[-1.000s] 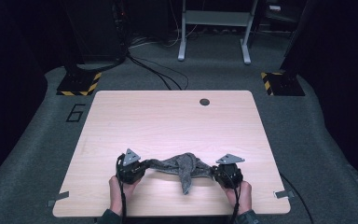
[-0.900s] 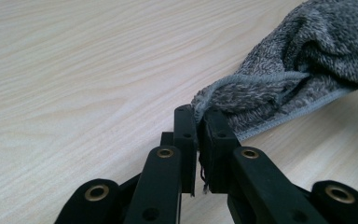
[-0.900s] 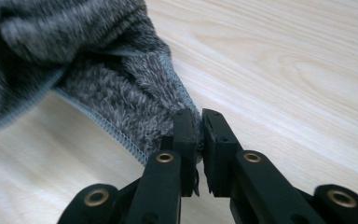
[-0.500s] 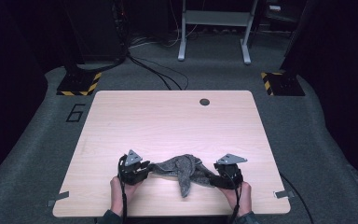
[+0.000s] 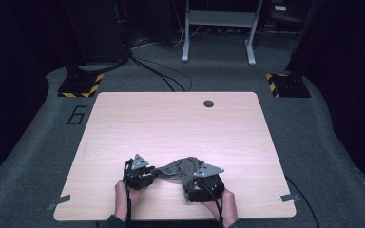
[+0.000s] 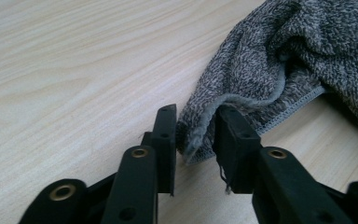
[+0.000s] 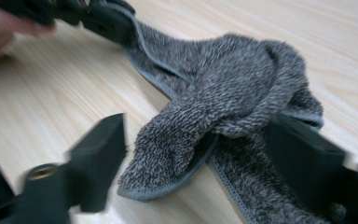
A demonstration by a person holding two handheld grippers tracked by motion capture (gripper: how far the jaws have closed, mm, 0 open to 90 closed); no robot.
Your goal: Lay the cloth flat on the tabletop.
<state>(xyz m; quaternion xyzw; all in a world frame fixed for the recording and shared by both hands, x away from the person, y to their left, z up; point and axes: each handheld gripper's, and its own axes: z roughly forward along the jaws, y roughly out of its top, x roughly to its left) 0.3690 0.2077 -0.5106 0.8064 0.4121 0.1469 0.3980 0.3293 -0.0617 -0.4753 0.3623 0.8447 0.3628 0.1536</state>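
A grey terry cloth (image 5: pixel 179 168) lies bunched near the front edge of the wooden table (image 5: pixel 171 123), between my two grippers. My left gripper (image 5: pixel 148 173) is shut on a hemmed corner of the cloth (image 6: pixel 270 51), which is pinched between its jaws (image 6: pixel 196 135). My right gripper (image 5: pixel 196 184) sits at the cloth's right end. Its jaws stand wide apart (image 7: pixel 200 149), with a folded flap of the cloth (image 7: pixel 223 79) lying loose between them. The left gripper (image 7: pixel 107 18) and a hand (image 7: pixel 4 28) show farther off in the right gripper view.
A round cable hole (image 5: pixel 208 103) sits near the table's far edge. On the carpet beyond are black-and-yellow bases (image 5: pixel 78 85), cables (image 5: pixel 161 71) and a metal frame (image 5: pixel 218 28). Bare tabletop stretches behind and beside the cloth.
My right gripper has moved left toward the left gripper. The cloth, stretched between them before, has slackened and bunched up. The left gripper has shifted slightly right.
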